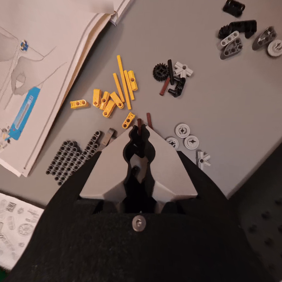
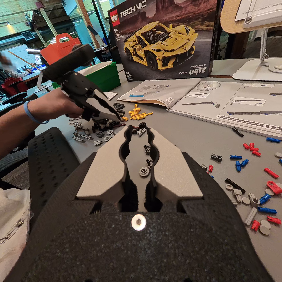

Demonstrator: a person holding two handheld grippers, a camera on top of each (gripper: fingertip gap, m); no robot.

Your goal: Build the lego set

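Brown axle point(image 1: 139, 124) pinched at the very tips of the left gripper point(image 1: 139, 127), clamped shut on it, sticking out forward over the grey table point(image 1: 213, 106). Shallow hold, so likely to twist or slip loose if bumped or pressed at an angle. Second brown axle point(image 1: 149, 120) just beside, right of the tips; yellow connector point(image 1: 128, 120) just left. Yellow parts pile point(image 1: 116, 90) farther ahead. Right gripper point(image 2: 138, 129) spread wide, grasping nothing, hovering over loose grey pieces, well apart from the held axle.
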